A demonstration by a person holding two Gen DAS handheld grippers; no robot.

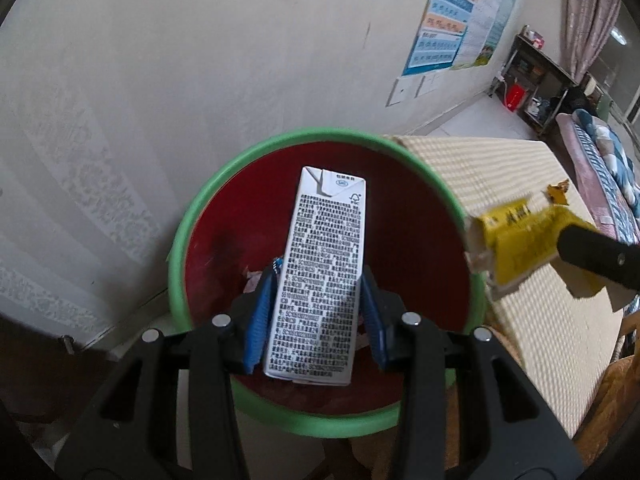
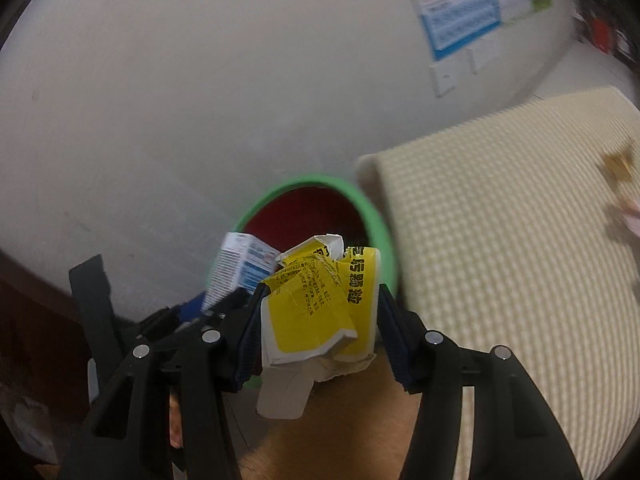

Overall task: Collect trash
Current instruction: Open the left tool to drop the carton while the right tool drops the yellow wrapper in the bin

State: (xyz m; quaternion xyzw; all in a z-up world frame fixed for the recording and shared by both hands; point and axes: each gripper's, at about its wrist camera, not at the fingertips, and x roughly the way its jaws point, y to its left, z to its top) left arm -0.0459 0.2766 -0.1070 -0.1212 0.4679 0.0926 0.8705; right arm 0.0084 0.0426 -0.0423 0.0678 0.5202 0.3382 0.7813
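Trash bin [image 1: 320, 420], green rim with dark red inside, sits at centre frame in the left wrist view; small scraps lie at its bottom, otherwise unclear. Left gripper [image 1: 316, 312] hangs over its mouth, jaws pinching a white milk carton [image 1: 320, 276] by its sides. Right gripper [image 2: 318, 320], lower centre of its own view, pinches a crumpled yellow carton [image 2: 316, 312] short of the rim. Checked table mat [image 2: 500, 260] abuts the bin at right; a small yellow scrap [image 1: 558, 192] lies on it.
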